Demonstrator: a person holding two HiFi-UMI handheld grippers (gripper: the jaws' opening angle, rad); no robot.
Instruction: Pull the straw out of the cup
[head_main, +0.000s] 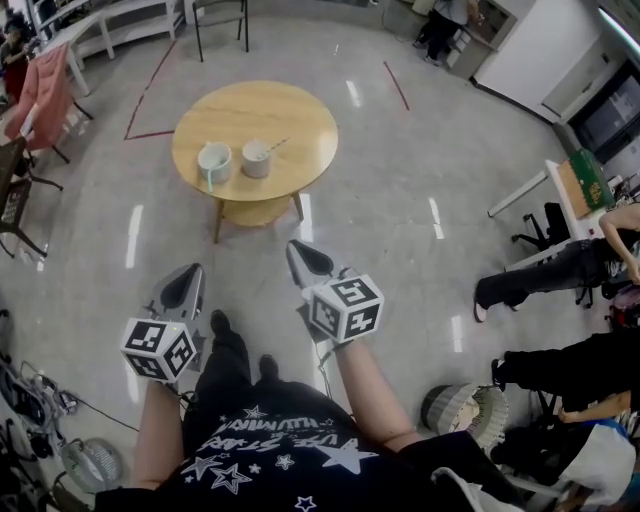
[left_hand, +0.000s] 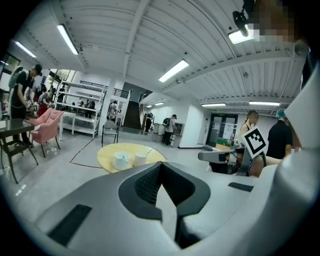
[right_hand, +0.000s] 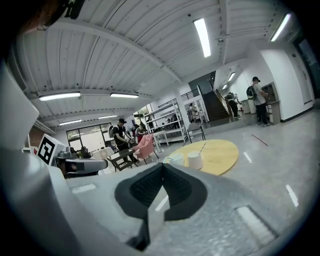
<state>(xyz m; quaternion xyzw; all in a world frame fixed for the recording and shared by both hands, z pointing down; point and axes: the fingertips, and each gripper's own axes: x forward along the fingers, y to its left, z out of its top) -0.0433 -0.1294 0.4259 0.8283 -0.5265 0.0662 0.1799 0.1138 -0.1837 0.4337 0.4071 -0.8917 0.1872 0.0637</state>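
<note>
Leaning out of a white cup (head_main: 257, 159), the straw (head_main: 276, 146) is seen as a thin pale stick. Its lower end is hidden inside the cup, and its free end is tilted up and to the right in the head view. The cup is set near the middle of the round wooden tabletop (head_main: 305, 112), just beside a second cup (head_main: 214, 161), which stands to its left. What the second cup contains cannot be made out.

The tabletop lies straight ahead of both tools and well apart from them, with bare floor (head_main: 400, 215) between. The right tool (head_main: 305, 262) is judged slightly the nearer to the tabletop, and it is on the side toward which the straw leans. The left tool (head_main: 186, 285) is held a little farther back. Each tool is shown with its jaws pressed together and nothing between them.

An approach toward the tabletop is judged to be needed first. The jaws would then be parted, closed on the straw's free end and drawn along its slanted length.
</note>
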